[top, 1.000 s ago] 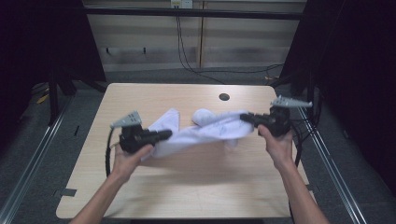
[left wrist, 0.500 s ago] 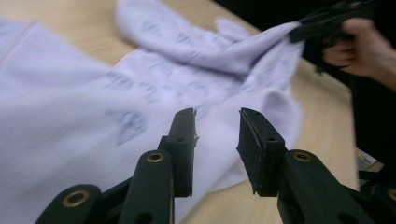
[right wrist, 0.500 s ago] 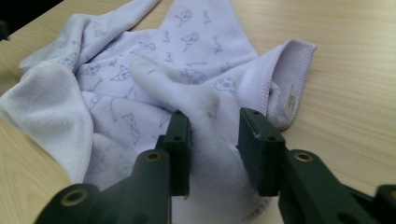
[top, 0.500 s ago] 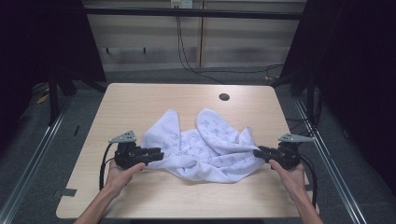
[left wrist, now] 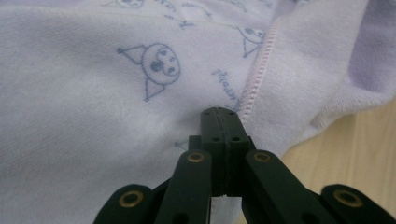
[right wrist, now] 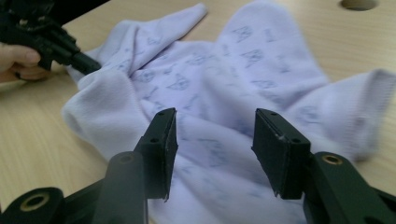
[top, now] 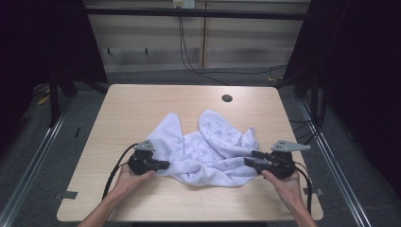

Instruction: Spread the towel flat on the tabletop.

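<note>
A pale lavender cloth [top: 208, 151] printed with small blue figures lies crumpled on the wooden table [top: 142, 104]. At its left edge my left gripper [top: 164, 165] is shut on the cloth. In the left gripper view the jaws [left wrist: 220, 116] meet next to a pink-stitched hem [left wrist: 254, 88]. My right gripper [top: 250, 159] is at the cloth's right edge and stands open. In the right gripper view its jaws [right wrist: 215, 135] are wide apart, and the cloth [right wrist: 210, 93] lies just beyond them, not pinched. The left gripper [right wrist: 79, 60] shows there at the top left, held by a hand.
A round hole [top: 227, 98] sits in the table near its far right. Bare wood surrounds the cloth toward the far edge and along the near edge. Dark frames and cables stand beyond the table.
Both grippers came down and toward the near edge, and the stretched cloth now rests crumpled on the table. The right gripper has opened and let go of it.
</note>
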A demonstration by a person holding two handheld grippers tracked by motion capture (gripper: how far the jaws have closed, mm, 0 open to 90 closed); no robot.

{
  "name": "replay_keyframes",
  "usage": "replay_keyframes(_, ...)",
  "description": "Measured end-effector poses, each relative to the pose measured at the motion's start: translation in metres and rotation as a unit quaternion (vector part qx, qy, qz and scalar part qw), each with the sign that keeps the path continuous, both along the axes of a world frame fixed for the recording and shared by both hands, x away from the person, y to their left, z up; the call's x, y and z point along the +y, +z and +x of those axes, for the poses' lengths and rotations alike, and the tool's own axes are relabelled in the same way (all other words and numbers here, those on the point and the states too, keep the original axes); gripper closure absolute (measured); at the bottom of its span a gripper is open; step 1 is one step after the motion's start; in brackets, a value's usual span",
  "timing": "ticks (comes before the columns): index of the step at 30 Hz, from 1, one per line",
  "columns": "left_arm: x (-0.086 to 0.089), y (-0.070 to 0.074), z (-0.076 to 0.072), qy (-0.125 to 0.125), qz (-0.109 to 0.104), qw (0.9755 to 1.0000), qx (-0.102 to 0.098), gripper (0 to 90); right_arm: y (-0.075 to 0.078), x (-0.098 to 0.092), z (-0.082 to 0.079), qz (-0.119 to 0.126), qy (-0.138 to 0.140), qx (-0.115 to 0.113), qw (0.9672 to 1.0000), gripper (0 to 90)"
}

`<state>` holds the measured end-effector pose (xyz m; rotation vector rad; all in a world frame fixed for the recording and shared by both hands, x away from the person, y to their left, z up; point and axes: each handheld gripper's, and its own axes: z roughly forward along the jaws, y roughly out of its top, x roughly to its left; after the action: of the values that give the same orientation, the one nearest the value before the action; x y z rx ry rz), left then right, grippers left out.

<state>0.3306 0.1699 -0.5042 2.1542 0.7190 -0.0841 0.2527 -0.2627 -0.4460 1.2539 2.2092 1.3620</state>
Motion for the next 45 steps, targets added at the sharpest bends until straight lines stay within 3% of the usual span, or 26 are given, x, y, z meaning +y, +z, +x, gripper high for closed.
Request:
replay_keyframes(4, -0.015, 0.000, -0.019, -0.021, -0.004, 0.9997, 0.014, 90.0, -0.001, 0.030, -0.004, -0.033, 0.040, 0.004, 0.9987, 47.5)
replay_keyframes(6, -0.027, 0.002, -0.031, -0.044, 0.000, 0.9988, 0.019, 90.0, -0.002, 0.043, -0.006, -0.019, 0.068, 0.011, 0.9975, 47.6)
replay_keyframes(7, -0.034, 0.005, -0.039, -0.063, 0.015, 0.9979, 0.004, 89.9, -0.003, 0.049, -0.006, -0.019, 0.077, 0.013, 0.9968, 47.5)
replay_keyframes(8, -0.042, 0.006, -0.044, -0.085, 0.017, 0.9963, 0.006, 87.7, -0.004, 0.054, -0.006, -0.012, 0.089, 0.018, 0.9958, 47.5)
replay_keyframes(11, -0.058, 0.008, -0.053, -0.111, 0.004, 0.9933, 0.033, 82.7, -0.009, 0.072, -0.005, -0.011, 0.118, 0.032, 0.9925, 47.5)
replay_keyframes(13, -0.062, 0.013, -0.056, -0.120, -0.008, 0.9920, 0.037, 78.7, -0.013, 0.082, -0.004, -0.013, 0.134, 0.037, 0.9902, 47.5)
replay_keyframes(15, -0.058, 0.021, -0.055, -0.115, -0.042, 0.9915, 0.044, 76.5, -0.016, 0.092, -0.002, -0.011, 0.152, 0.043, 0.9874, 47.9)
replay_keyframes(17, -0.048, 0.030, -0.052, -0.103, -0.058, 0.9926, 0.028, 74.8, -0.021, 0.100, -0.002, -0.021, 0.165, 0.051, 0.9848, 49.9)
replay_keyframes(19, -0.036, 0.036, -0.044, -0.077, -0.061, 0.9952, 0.002, 73.2, -0.027, 0.105, -0.003, -0.037, 0.175, 0.054, 0.9824, 66.1)
replay_keyframes(20, -0.030, 0.037, -0.039, -0.057, -0.056, 0.9967, -0.015, 72.3, -0.028, 0.106, -0.003, -0.050, 0.173, 0.049, 0.9824, 77.6)
replay_keyframes(21, -0.023, 0.037, -0.032, -0.040, -0.051, 0.9976, -0.024, 72.3, -0.029, 0.106, -0.003, -0.063, 0.164, 0.046, 0.9833, 83.5)
replay_keyframes(24, 0.000, 0.034, -0.011, 0.017, -0.070, 0.9968, -0.035, 72.6, -0.025, 0.097, -0.001, -0.084, 0.145, 0.043, 0.9849, 85.4)
replay_keyframes(26, 0.011, 0.030, 0.000, 0.048, -0.081, 0.9953, -0.022, 72.7, -0.024, 0.085, 0.000, -0.080, 0.129, 0.046, 0.9873, 85.4)
replay_keyframes(27, 0.014, 0.028, 0.003, 0.051, -0.082, 0.9952, -0.016, 72.5, -0.024, 0.077, 0.002, -0.081, 0.118, 0.045, 0.9886, 85.3)
replay_keyframes(32, 0.003, 0.017, 0.002, 0.025, -0.053, 0.9982, -0.005, 69.9, -0.034, 0.035, 0.018, -0.065, 0.061, 0.053, 0.9946, 83.1)
replay_keyframes(34, -0.010, 0.013, -0.004, 0.000, -0.042, 0.9991, -0.003, 68.9, -0.035, 0.028, 0.022, -0.060, 0.049, 0.059, 0.9953, 74.2)
replay_keyframes(36, -0.022, 0.010, -0.010, -0.022, -0.025, 0.9994, -0.003, 69.6, -0.029, 0.028, 0.019, -0.053, 0.038, 0.050, 0.9966, 62.2)
replay_keyframes(39, -0.033, 0.006, -0.014, -0.035, 0.004, 0.9993, -0.009, 72.3, -0.014, 0.030, 0.006, -0.037, 0.038, 0.016, 0.9985, 56.5)
replay_keyframes(40, -0.033, 0.004, -0.013, -0.034, 0.013, 0.9993, -0.011, 73.3, -0.010, 0.033, 0.001, -0.027, 0.048, 0.008, 0.9985, 59.0)
replay_keyframes(42, -0.032, 0.002, -0.011, -0.030, 0.010, 0.9995, -0.008, 77.4, -0.005, 0.042, -0.009, -0.024, 0.066, -0.002, 0.9976, 64.5)
replay_keyframes(45, -0.030, 0.001, -0.009, -0.023, 0.009, 0.9997, -0.005, 78.9, -0.008, 0.065, -0.018, 0.009, 0.125, 0.015, 0.9920, 71.8)
